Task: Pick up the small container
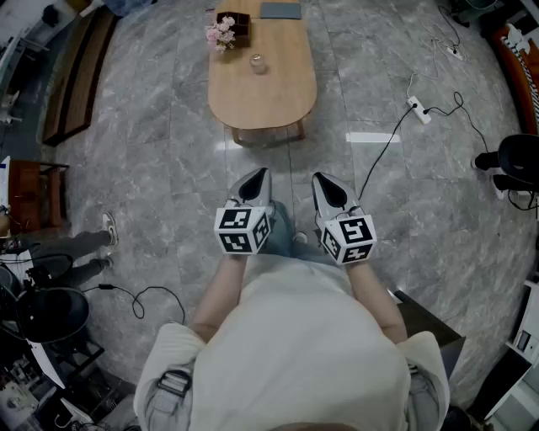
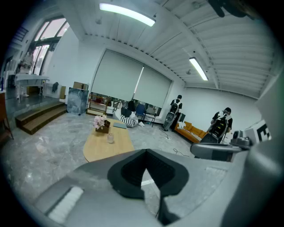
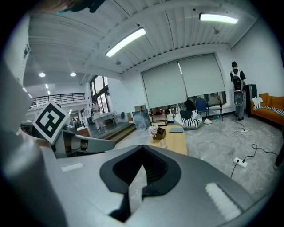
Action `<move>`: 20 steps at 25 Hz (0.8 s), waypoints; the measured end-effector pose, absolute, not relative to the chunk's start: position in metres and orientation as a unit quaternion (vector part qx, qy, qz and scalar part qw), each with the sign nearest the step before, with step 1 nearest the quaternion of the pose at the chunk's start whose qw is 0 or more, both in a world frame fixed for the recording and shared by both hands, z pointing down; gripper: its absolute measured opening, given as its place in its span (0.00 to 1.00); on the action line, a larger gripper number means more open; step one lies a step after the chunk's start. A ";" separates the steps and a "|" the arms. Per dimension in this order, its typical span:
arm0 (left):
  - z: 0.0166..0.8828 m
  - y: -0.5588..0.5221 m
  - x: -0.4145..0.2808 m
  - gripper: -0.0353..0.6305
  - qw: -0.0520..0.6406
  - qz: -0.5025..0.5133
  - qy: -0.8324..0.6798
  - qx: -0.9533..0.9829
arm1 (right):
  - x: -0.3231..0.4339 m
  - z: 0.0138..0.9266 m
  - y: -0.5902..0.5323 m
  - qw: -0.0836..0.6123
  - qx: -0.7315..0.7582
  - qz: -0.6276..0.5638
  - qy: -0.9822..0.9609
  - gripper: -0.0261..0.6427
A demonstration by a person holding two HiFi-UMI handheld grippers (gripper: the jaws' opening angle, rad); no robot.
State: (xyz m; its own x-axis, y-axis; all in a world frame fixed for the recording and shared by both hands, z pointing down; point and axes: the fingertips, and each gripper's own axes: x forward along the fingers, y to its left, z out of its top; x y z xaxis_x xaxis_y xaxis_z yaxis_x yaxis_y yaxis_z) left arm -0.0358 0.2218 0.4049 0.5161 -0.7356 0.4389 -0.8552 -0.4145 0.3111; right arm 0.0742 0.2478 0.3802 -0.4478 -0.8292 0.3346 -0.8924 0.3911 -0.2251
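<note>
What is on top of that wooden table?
A small clear container, pink flowers in a dark box, and a flat grey pad. The tabletop hides whatever lies beneath.

At 12 o'clock, the small container (image 1: 258,63) on the table (image 1: 261,105) is too small for me to tell its contents. The flat grey item (image 1: 280,9) beyond it is cut by the top edge. At 9 o'clock, only a bystander's legs (image 1: 80,244) show.
</note>
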 end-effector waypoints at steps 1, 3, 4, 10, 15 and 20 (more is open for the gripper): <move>0.401 0.233 -0.039 0.06 0.252 0.117 -0.481 0.832 | 0.073 0.378 0.261 0.084 0.518 0.186 -0.831 0.03; 0.394 0.253 -0.045 0.06 0.247 0.117 -0.486 0.830 | 0.071 0.372 0.283 0.084 0.516 0.180 -0.833 0.03; 0.391 0.261 -0.049 0.06 0.245 0.117 -0.486 0.831 | 0.069 0.369 0.290 0.084 0.516 0.176 -0.834 0.03; 0.385 0.289 -0.061 0.06 0.239 0.101 -0.486 0.834 | 0.064 0.359 0.305 0.078 0.516 0.160 -0.838 0.03; 0.383 0.298 -0.068 0.06 0.238 0.098 -0.499 0.828 | 0.056 0.351 0.309 0.074 0.505 0.148 -0.847 0.03; 0.385 0.304 -0.066 0.06 0.246 0.086 -0.503 0.824 | 0.059 0.346 0.319 0.060 0.499 0.147 -0.852 0.03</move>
State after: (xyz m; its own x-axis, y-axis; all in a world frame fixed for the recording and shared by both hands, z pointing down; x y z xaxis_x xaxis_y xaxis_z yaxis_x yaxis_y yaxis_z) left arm -0.0662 0.3044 0.3847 0.4784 -0.7868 0.3899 -0.8718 -0.3723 0.3183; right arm 0.0586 0.3187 0.3457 -0.4956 -0.8321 0.2491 -0.8674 0.4594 -0.1911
